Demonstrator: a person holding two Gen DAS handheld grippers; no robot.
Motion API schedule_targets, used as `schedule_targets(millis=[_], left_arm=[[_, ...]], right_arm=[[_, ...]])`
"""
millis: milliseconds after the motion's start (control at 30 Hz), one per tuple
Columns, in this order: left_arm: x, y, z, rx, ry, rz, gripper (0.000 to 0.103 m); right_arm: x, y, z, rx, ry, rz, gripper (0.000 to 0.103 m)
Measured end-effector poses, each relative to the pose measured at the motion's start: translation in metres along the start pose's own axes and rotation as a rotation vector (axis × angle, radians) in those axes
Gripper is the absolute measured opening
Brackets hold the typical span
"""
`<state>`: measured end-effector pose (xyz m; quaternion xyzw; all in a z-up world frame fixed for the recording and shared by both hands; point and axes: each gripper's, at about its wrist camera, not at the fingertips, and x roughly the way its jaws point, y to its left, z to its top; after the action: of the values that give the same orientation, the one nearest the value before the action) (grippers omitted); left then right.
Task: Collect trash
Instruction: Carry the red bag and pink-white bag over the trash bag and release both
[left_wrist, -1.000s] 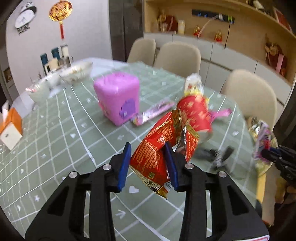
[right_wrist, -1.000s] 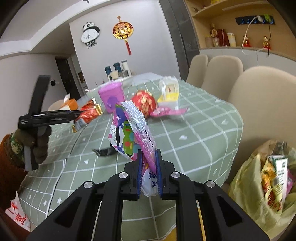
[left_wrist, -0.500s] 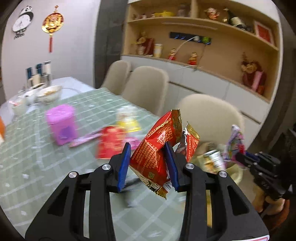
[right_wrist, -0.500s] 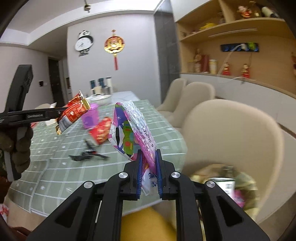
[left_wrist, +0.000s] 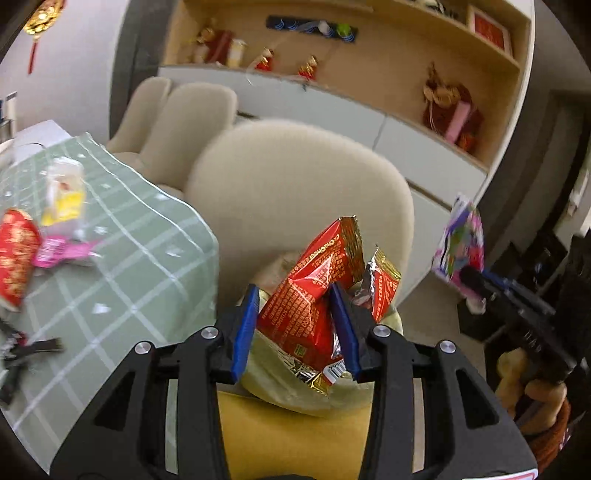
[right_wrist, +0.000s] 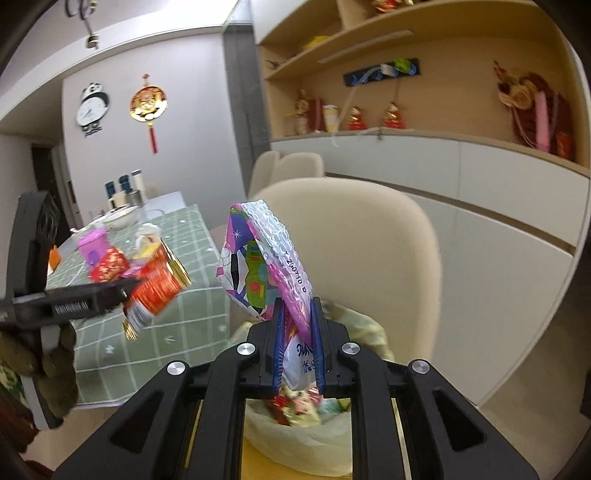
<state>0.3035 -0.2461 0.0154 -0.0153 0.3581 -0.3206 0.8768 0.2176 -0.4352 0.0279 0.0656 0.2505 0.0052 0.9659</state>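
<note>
Each camera looks forward and down along its own fingers (left_wrist: 243, 328) (right_wrist: 279, 343), close above the bag (right_wrist: 306, 439). Both views share the chair (left_wrist: 295, 184), shelves (right_wrist: 424, 92) and worktop (left_wrist: 122, 258) edge.

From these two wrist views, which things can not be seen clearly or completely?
- Trash bag: in both views the gripper bodies and held wrappers cover most of it; its contents cannot be listed.
- Red wrapper: small print unreadable; blurred in the right wrist view.
- Purple wrapper: its lower part hides between the right gripper pads.
- Table trash: in the left wrist view blurred and cut by the left edge.
</note>
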Motion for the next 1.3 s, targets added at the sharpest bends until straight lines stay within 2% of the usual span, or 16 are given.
schedule_targets(millis=[300,467,800,867,967,1167,1200,1300], left_arm=[[0.089,-0.019,-0.015,0.067,0.179,-0.014,0.039],[0.134,-0.027,-0.024,0.130,0.271,0.009,0.039],[0.191,-0.044,-0.040,0.271,0.411,0.045,0.039],[0.199,-0.049,-0.043,0.305,0.418,0.072,0.039],[0.200,-0.048,-0.042,0.290,0.406,0.068,0.043],[0.181,-0.043,-0.031,0.252,0.351,0.035,0.055],[0.173,-0.041,-0.027,0.233,0.336,0.014,0.059],[0.152,-0.033,-0.021,0.186,0.303,-0.032,0.062]], right_arm=[[0.019,-0.029,-0.006,0.048,0.031,-0.042,0.014],[0.032,-0.041,-0.009,0.069,0.053,-0.061,0.014],[0.042,-0.062,-0.013,0.106,0.073,-0.095,0.014],[0.044,-0.064,-0.015,0.109,0.078,-0.099,0.014],[0.046,-0.065,-0.019,0.119,0.091,-0.102,0.014],[0.049,-0.066,-0.024,0.131,0.100,-0.093,0.014],[0.050,-0.064,-0.024,0.131,0.100,-0.088,0.014],[0.055,-0.058,-0.024,0.129,0.105,-0.070,0.014]])
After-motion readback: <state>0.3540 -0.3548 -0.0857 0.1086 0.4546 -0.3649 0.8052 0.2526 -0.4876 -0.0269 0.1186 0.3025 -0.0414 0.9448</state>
